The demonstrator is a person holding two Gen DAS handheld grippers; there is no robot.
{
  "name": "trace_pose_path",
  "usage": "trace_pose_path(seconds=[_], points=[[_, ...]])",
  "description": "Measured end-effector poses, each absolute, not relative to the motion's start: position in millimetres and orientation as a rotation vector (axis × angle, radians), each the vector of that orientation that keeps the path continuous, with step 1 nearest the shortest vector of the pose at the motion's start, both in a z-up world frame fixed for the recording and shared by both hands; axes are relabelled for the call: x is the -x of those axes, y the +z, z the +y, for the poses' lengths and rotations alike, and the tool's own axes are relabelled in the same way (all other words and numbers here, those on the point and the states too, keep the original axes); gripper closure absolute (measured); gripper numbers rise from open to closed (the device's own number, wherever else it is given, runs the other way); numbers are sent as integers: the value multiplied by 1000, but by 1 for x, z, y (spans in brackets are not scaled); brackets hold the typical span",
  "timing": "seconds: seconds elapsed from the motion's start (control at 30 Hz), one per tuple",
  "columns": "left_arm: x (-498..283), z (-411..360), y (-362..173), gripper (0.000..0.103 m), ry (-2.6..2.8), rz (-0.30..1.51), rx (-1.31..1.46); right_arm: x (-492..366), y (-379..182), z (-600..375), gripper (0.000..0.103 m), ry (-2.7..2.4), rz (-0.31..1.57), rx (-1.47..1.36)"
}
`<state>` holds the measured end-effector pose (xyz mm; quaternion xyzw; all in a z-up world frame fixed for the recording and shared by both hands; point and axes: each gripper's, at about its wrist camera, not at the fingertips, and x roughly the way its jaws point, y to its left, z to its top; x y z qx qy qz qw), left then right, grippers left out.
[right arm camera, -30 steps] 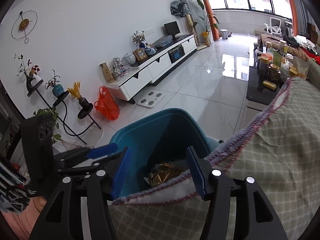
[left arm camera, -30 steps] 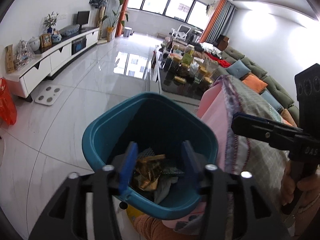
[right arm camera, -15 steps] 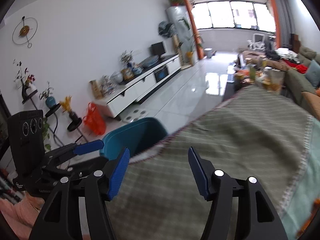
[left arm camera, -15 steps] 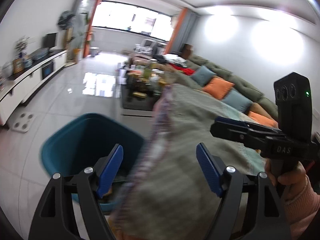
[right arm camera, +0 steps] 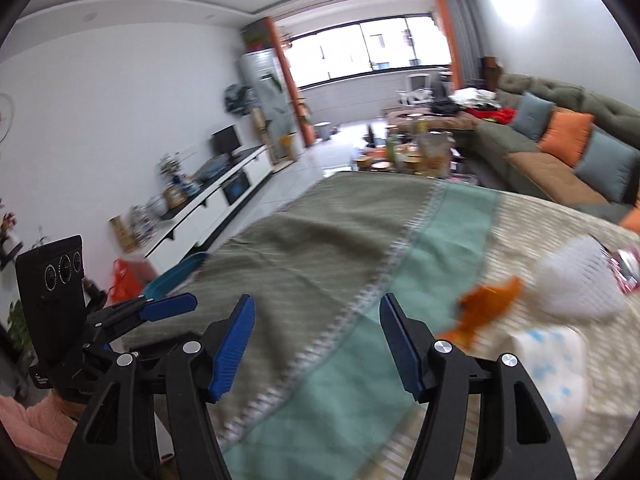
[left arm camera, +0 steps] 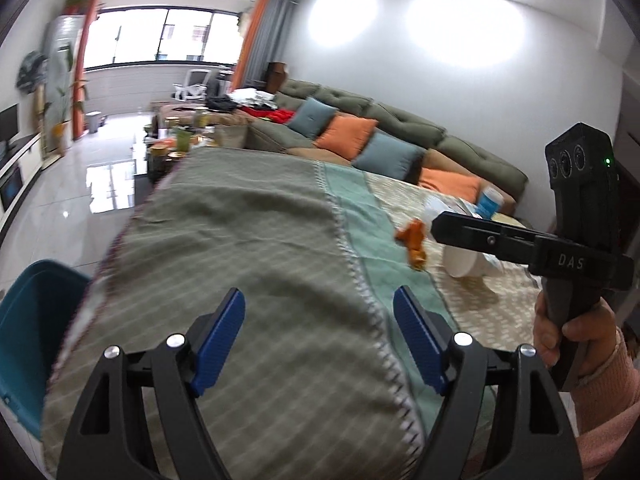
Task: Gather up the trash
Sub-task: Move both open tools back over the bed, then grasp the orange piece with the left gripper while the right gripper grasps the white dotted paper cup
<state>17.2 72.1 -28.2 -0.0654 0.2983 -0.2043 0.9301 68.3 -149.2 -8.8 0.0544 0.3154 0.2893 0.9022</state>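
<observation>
Both tools, left tool (left arm camera: 316, 338) and right tool (right arm camera: 316, 346), empty, jaws apart; orange peel (right arm camera: 486, 310) and paper cup (left arm camera: 466, 262) ahead-right on the cloth-covered counter (left arm camera: 260, 240); teal bin (left arm camera: 28, 332) lower-left; risk: hurried grab snags cloth.

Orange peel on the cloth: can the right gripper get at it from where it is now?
Probably yes. The orange peel lies uncovered on the cloth, just right of the empty right gripper; nothing lies between them.
</observation>
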Motion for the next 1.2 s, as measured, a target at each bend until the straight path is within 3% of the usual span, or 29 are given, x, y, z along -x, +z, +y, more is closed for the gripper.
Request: trace_pose_path(seconds=[0.33,0.73,1.07,1.2], points=[[-41,12,-35,26,-526,644,44,-62,-20,-223,38,412,642,-167],[-71,-45,-36,28,-586,686,-74,-62,-37,-275,25,282,657,-233],[-102,-78,-51,45,-590,798,-131,-72,-53,-275,20,305,704,-273],[-114,-83,-58,56,-602,861,-132,-77,-55,-271,20,313,715,-279]])
